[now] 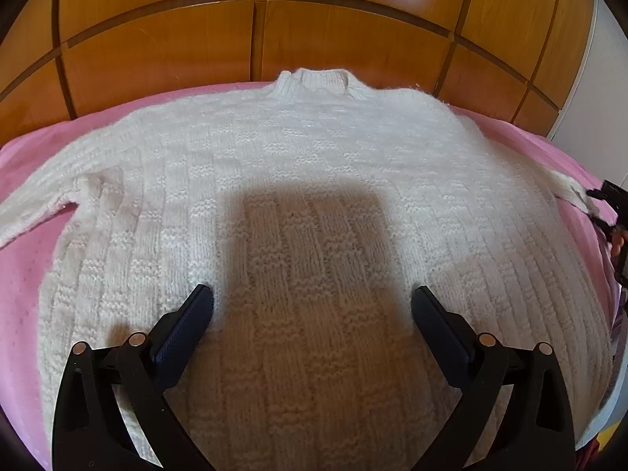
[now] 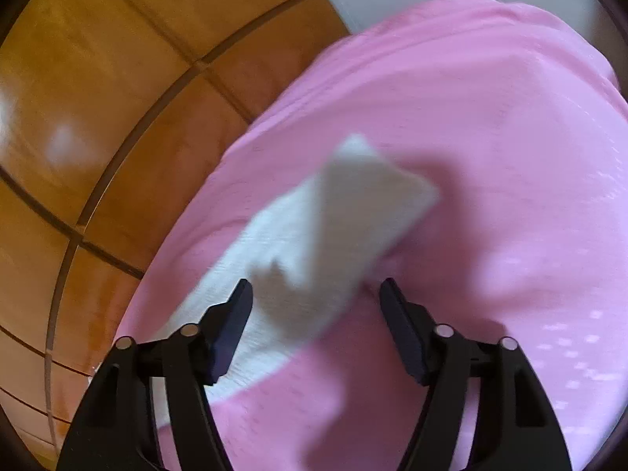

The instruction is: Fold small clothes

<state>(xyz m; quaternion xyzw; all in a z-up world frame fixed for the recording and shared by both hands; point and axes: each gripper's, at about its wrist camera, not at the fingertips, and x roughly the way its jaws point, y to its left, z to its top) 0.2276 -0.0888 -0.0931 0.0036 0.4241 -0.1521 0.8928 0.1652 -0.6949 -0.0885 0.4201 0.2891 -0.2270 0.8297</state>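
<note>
At bed edge, sleeve btwn parted right claw.

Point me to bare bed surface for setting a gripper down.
Free: pink bedsheet right of the white sleeve, and the strip left of the white knitted sweater. Crowded: the bed's middle, covered by the sweater up to the wooden wardrobe.

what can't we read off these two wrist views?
- Sweater hem: left wrist view, cut off by the bottom edge and the left tool.
- Sleeve knit: right wrist view, motion blur.
- Right tool: left wrist view, clipped by the frame edge.
</note>
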